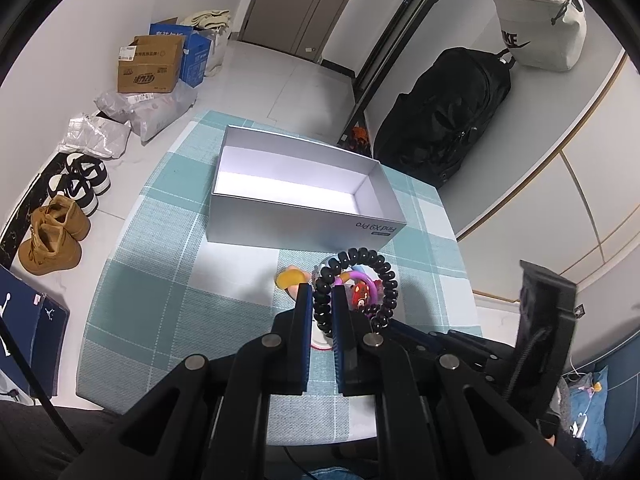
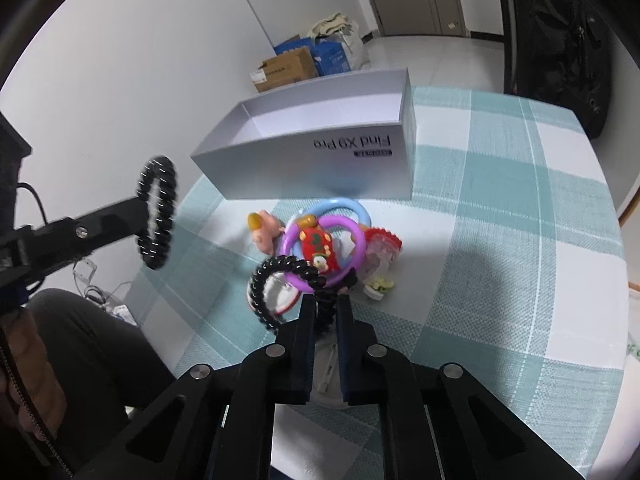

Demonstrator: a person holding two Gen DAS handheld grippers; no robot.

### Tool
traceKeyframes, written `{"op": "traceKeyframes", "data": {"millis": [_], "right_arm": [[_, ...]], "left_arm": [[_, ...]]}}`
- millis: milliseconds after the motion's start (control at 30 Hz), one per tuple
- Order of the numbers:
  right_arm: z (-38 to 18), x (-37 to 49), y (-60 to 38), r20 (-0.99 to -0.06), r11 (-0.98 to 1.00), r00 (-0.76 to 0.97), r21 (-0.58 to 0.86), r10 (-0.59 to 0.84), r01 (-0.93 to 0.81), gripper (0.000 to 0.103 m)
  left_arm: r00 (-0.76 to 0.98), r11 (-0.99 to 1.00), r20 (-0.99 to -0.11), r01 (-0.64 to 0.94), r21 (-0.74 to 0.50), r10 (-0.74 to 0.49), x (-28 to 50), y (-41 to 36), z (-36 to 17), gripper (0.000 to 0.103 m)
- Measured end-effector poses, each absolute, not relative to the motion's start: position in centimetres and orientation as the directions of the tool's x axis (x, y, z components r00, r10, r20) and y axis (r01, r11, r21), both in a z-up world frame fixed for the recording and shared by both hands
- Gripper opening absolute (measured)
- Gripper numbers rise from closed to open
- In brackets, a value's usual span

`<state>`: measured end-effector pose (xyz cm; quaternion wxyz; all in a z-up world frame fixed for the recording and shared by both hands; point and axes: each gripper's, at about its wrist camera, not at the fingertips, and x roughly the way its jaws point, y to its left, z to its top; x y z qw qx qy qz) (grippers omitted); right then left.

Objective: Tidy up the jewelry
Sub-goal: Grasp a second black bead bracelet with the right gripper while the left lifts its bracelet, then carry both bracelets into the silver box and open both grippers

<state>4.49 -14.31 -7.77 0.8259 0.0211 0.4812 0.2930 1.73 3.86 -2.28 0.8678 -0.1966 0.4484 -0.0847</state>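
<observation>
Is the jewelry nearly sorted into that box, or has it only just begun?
Only just begun, by the look of it. The grey box looks empty inside, so nothing is put away yet. Each gripper holds a black coiled band: the left gripper has one lifted, and the right gripper pinches another at the pile. Left on the checked cloth: purple and blue rings and small charms.

light: bright, even | glare: box floor (image 1: pixel 288 190) | blur: lifted coil (image 2: pixel 157 212) | edges: fisheye-bent, dark corners
</observation>
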Motion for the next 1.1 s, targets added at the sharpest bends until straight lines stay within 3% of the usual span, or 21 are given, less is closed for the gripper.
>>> {"op": "traceKeyframes", "data": {"millis": [867,1100], "right_arm": [[-0.1,8.2,-15.7,-0.585,0.801,0.549,0.386,0.597,-0.458,0.008],[1.0,11.6,-14.8,-0.581,0.799,0.551,0.384,0.599,-0.463,0.008]], "left_arm": [[0.653,0.913,-0.711,-0.071,-0.401,-0.262,5.8,5.2,0.0,0.005],[0.648,0.923,-0.716,-0.055,-0.382,-0.258,9.0,5.5,0.0,0.005]]}}
